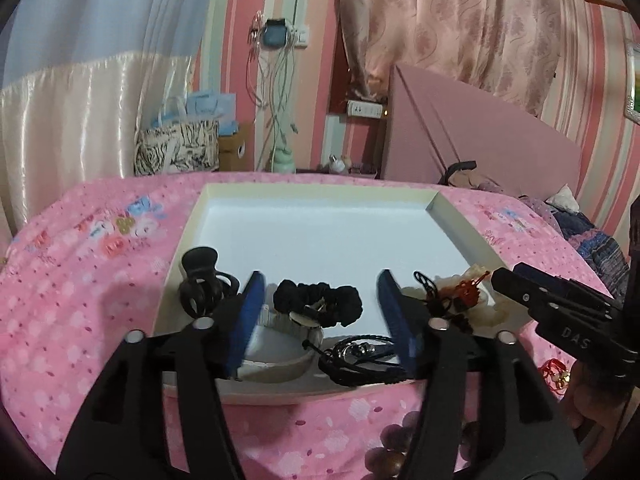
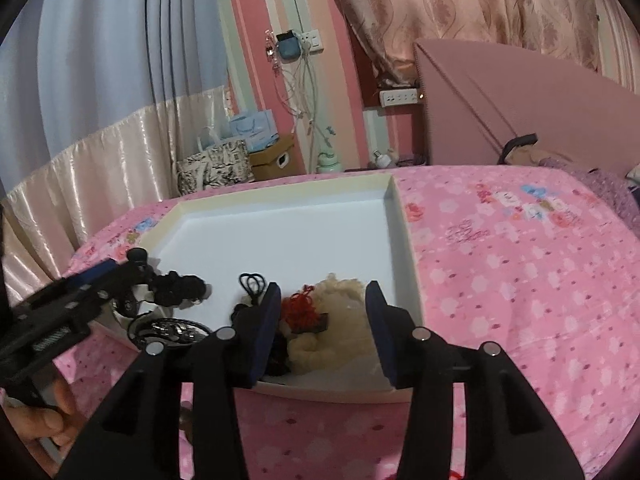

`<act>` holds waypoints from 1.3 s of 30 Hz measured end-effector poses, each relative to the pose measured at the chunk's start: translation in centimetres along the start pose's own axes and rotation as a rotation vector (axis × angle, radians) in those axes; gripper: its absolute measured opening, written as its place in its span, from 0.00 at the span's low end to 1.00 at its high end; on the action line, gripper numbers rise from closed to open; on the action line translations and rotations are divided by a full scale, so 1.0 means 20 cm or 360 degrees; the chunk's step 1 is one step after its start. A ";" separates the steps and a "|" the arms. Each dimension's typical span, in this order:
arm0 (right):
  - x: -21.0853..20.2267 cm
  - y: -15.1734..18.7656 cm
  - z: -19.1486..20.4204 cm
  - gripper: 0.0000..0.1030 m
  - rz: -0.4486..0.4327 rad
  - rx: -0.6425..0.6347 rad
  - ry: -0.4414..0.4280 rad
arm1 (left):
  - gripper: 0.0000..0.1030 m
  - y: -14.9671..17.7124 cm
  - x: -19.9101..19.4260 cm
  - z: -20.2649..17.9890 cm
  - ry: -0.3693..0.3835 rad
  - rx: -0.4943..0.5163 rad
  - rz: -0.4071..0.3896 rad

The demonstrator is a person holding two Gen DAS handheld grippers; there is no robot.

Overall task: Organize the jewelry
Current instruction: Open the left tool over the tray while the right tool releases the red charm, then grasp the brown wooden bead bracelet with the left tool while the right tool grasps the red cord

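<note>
A shallow white box (image 1: 320, 236) lies on a pink bedspread; it also shows in the right wrist view (image 2: 280, 236). Along its near edge lie a black claw clip (image 1: 202, 280), a black scrunchie (image 1: 320, 300), a white bangle (image 1: 276, 354), black cords (image 1: 360, 354) and a cream scrunchie with a red tassel (image 1: 466, 292). My left gripper (image 1: 320, 312) is open and empty, its fingers either side of the black scrunchie and bangle. My right gripper (image 2: 322, 328) is open and empty, over the cream scrunchie (image 2: 332, 336) and red tassel (image 2: 304, 312).
Brown wooden beads (image 1: 394, 444) lie on the bedspread before the box. A small red item (image 1: 554, 372) lies at the right. Beyond the bed stand bags (image 1: 176, 148), a cardboard box (image 2: 272, 158), a pink headboard (image 1: 480, 136) and curtains.
</note>
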State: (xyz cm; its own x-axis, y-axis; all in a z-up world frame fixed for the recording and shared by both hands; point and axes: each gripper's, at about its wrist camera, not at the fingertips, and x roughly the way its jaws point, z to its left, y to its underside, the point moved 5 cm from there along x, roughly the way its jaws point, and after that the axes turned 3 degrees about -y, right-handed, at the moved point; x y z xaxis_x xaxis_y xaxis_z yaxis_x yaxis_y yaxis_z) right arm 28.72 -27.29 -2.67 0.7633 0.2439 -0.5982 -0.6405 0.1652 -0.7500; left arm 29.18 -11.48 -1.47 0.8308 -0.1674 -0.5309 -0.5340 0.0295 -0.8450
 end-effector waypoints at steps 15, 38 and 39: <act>-0.25 0.07 -0.25 0.70 0.0196 0.0063 -0.0030 | 0.68 -0.03 0.00 0.09 -0.0132 0.0005 0.0004; -0.21 0.38 -0.15 0.29 0.0477 -0.0374 0.0211 | 0.80 0.36 -0.13 -0.15 -0.0057 0.0396 0.0517; -0.21 0.38 -0.15 0.24 0.0476 -0.0358 0.0197 | 0.80 0.39 -0.12 -0.15 -0.0037 0.0396 0.0541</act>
State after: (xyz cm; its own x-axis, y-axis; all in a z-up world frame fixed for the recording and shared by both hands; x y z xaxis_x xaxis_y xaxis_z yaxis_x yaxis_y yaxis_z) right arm 20.84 -29.96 -6.74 0.5591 0.1304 -0.8188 -0.8121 -0.1128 -0.5725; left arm 22.58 -13.84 -6.70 0.6187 -0.0848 -0.7810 -0.7265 0.3166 -0.6099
